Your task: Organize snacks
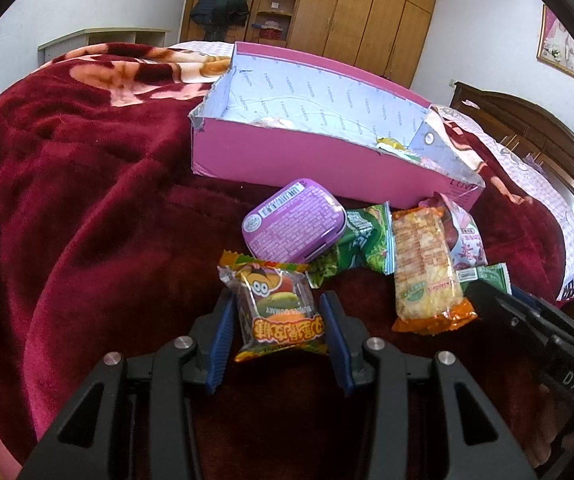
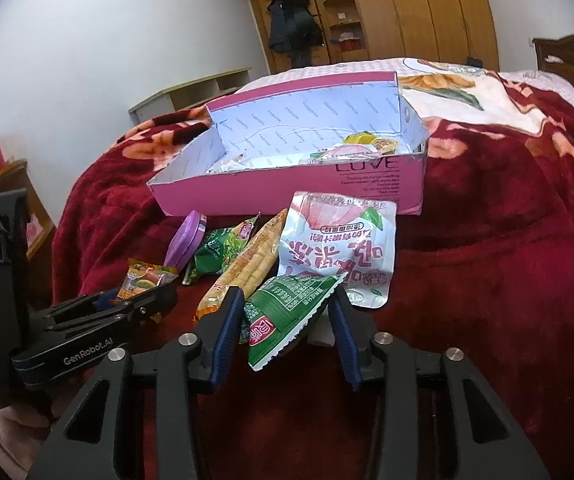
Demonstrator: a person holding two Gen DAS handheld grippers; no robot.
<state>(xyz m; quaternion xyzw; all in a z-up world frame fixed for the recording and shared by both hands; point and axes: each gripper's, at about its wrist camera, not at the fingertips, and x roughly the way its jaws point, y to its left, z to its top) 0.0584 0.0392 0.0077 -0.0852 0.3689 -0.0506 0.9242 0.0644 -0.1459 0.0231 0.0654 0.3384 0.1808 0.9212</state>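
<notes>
**Both grippers closed on packets**

The left gripper (image 1: 279, 316) points forward and down, its blue-padded fingers (image 1: 221, 344) pressing both sides of a gummy packet (image 1: 277, 312). The right gripper (image 2: 287, 320) points down at a like slant just beside it, its fingers (image 2: 227, 336) against a green packet (image 2: 287, 316). A hand (image 2: 3, 436) shows below the left gripper's body.
</notes>
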